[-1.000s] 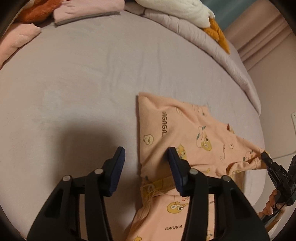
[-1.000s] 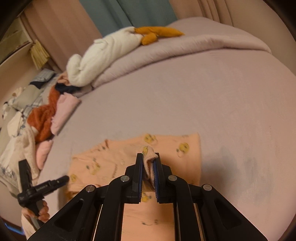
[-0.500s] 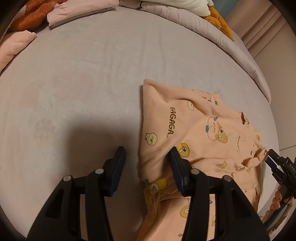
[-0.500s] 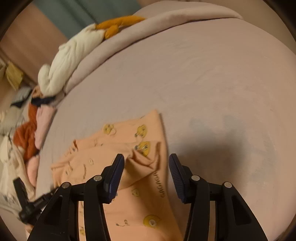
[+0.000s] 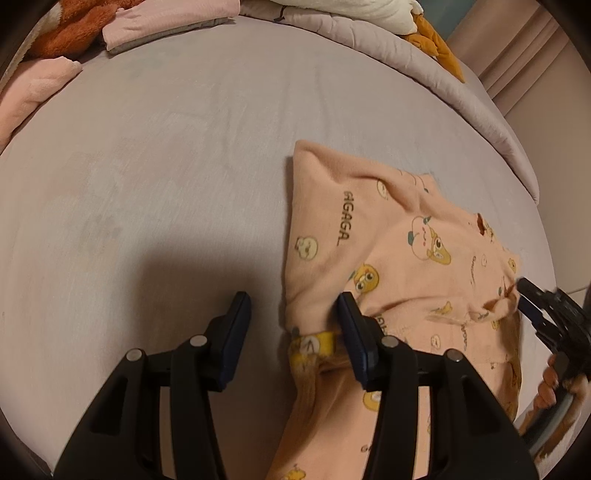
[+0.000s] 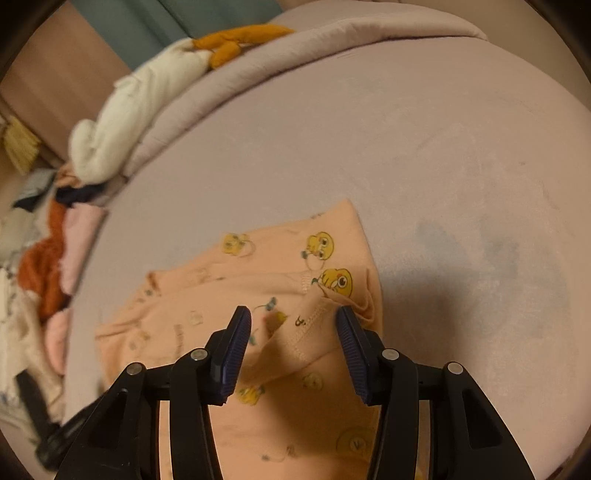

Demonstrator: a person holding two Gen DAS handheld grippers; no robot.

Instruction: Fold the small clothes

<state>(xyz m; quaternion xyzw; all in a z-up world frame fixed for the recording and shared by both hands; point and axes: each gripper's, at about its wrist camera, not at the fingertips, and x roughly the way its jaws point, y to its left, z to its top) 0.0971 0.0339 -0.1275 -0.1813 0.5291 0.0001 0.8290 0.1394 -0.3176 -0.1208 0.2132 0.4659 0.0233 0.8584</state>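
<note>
A peach garment (image 5: 388, 258) printed with yellow cartoon figures lies partly folded on the mauve bed sheet (image 5: 147, 166). My left gripper (image 5: 291, 306) stands open over the garment's left edge, just above a yellow cuff (image 5: 314, 341); its pads press nothing. In the right wrist view the same garment (image 6: 229, 295) fills the lower middle. My right gripper (image 6: 291, 314) is open above a folded-over flap with a stitched hem, which lies loose between the jaws. The right gripper (image 5: 543, 306) also shows at the garment's right edge, held by a hand.
A rolled quilt (image 5: 406, 62) runs along the far side of the bed. On it lie a white garment (image 6: 140, 107) and an orange one (image 6: 236, 40). Folded pink clothes (image 5: 162, 18) and a rust plush piece (image 5: 66, 33) sit at the far left.
The right gripper let go of the pinched fold, opened and sank toward the garment; the flap now rests on the cloth. The left gripper stayed open and hardly moved.
</note>
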